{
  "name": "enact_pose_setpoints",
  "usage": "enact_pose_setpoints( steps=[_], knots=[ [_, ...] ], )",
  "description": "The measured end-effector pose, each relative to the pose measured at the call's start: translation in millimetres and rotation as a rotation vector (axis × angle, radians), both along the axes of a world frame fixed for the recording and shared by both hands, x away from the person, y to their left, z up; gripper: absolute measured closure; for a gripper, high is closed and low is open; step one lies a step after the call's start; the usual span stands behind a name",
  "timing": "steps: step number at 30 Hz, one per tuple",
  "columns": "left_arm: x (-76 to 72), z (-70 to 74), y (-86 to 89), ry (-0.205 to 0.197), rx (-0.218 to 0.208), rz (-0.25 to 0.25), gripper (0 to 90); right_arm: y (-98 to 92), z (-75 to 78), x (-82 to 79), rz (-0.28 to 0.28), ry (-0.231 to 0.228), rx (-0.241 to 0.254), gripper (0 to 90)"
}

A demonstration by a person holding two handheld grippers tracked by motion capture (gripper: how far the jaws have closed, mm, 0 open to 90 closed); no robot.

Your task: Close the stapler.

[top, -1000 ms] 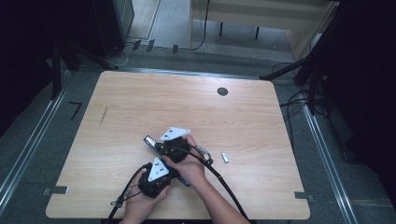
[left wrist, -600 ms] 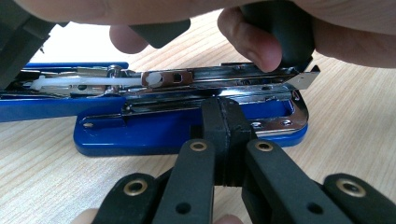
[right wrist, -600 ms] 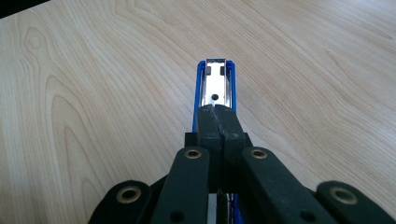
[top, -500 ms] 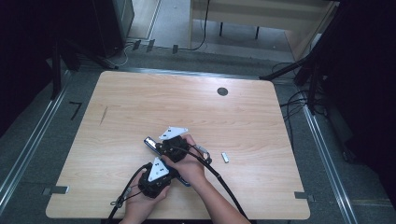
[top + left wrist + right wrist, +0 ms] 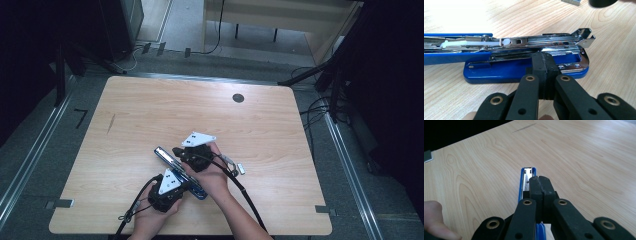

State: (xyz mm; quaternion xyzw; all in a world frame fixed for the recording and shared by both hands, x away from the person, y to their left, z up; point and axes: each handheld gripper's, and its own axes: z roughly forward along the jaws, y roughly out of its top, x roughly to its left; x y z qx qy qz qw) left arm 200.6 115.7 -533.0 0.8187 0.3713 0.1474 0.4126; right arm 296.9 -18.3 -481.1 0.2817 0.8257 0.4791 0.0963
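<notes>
1. Nearest the front edge of the worktop (image 5: 125, 120), slightly left of its middle, the left gripper (image 5: 176, 186) is seen in the high view, held in a hand that comes in from the bottom.
2. Its jaws are pressed together with no gap between the pads, as shown in the left gripper view (image 5: 545, 68); nothing is gripped between them, and the closed tips are set against the near side of the blue stapler (image 5: 524, 67), by its base.
3. The stapler (image 5: 180, 171) is laid open on the worktop, slanted from the front edge toward the left and far side; in the left gripper view its blue base lies flat on the wood, with the metal staple channel and a white plastic pusher exposed above it.
4. Just beyond, the right gripper (image 5: 181, 152) is held over the far part of the stapler, its grey three-cornered plate on top.
5. In the right gripper view its jaws (image 5: 541, 186) are likewise shut flat against each other, and the stapler's blue-edged metal arm (image 5: 527, 178) is seen running under and past the tips; whether the tips touch it cannot be told.
6. To the right of the hands, a small metal piece (image 5: 240, 169) lies on the wood.
7. Farthest off, near the far edge and right of its middle, a dark round hole (image 5: 238, 98) is set into the worktop.
</notes>
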Motion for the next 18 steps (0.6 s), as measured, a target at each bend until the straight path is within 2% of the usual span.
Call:
enact_pose_setpoints(
  steps=[9,18],
  knots=[
    [0.1,0.1,0.3,0.002,0.001,-0.002,90.0,-35.9,3.9,-1.6,-0.06,-0.019,0.022,90.0],
    [0.0,0.1,0.2,0.001,0.002,-0.001,90.0,-68.3,-2.2,-3.0,-0.121,-0.013,0.037,90.0]
  ],
)
